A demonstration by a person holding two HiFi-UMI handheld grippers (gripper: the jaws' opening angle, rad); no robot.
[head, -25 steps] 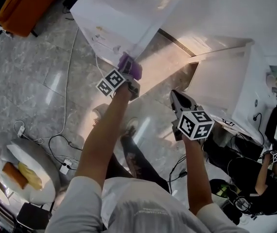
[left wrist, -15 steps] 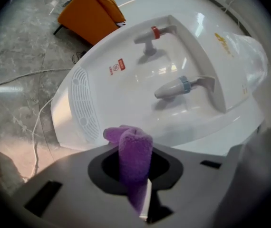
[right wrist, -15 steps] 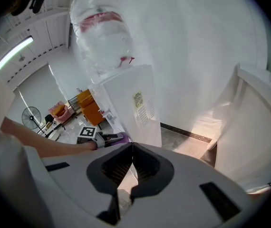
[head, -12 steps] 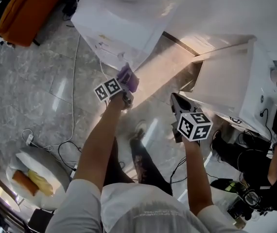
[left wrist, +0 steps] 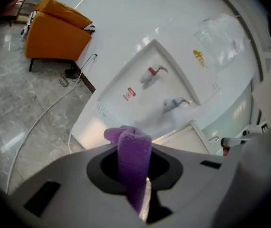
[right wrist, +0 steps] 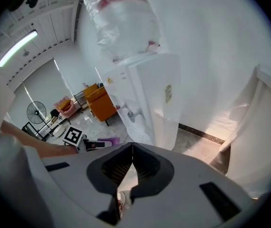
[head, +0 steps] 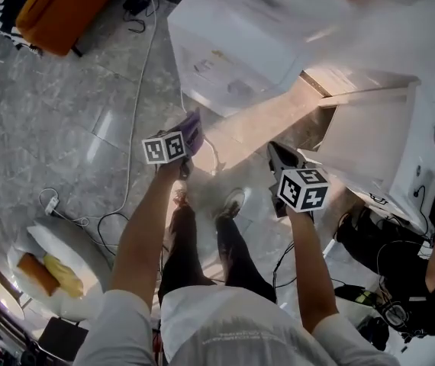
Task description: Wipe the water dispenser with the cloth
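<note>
**A:** Well, cloth (left wrist: 131, 144) first: purple, fleecy, evidently light and limp, and its top flops over. The left gripper (left wrist: 140, 175) has its jaws clamped on a bunched fold of it. It is held in front of the water dispenser (left wrist: 173, 75), facing the tap side and not touching it.

**B:** Is the hold adequate?

**A:** Judged yes. Enough nap stands proud of the jaws to meet the panel. Being soft, it should mould round the red tap (left wrist: 152, 72) and the blue tap (left wrist: 176, 102). The casing looks rigid, smooth and probably slick.

**B:** Any risk?

**A:** The bottle (right wrist: 121, 23) on top of the dispenser is thin clear plastic, so the unit is possibly top-heavy. Wipe with light pressure.

**B:** And the right gripper (right wrist: 132, 151)?

**A:** Its jaws are pressed together with nothing between them. It is also held clear of the dispenser's front.

**B:** Any writing?

**A:**
- Small red-and-white sticker (left wrist: 130, 93) below the red tap.
- Yellow mark (left wrist: 199, 57) higher up the front.
- Pale label (right wrist: 168, 93) on the side panel.
- Red print on the bottle.

None of it is legible, and no brand can be made out.
</note>
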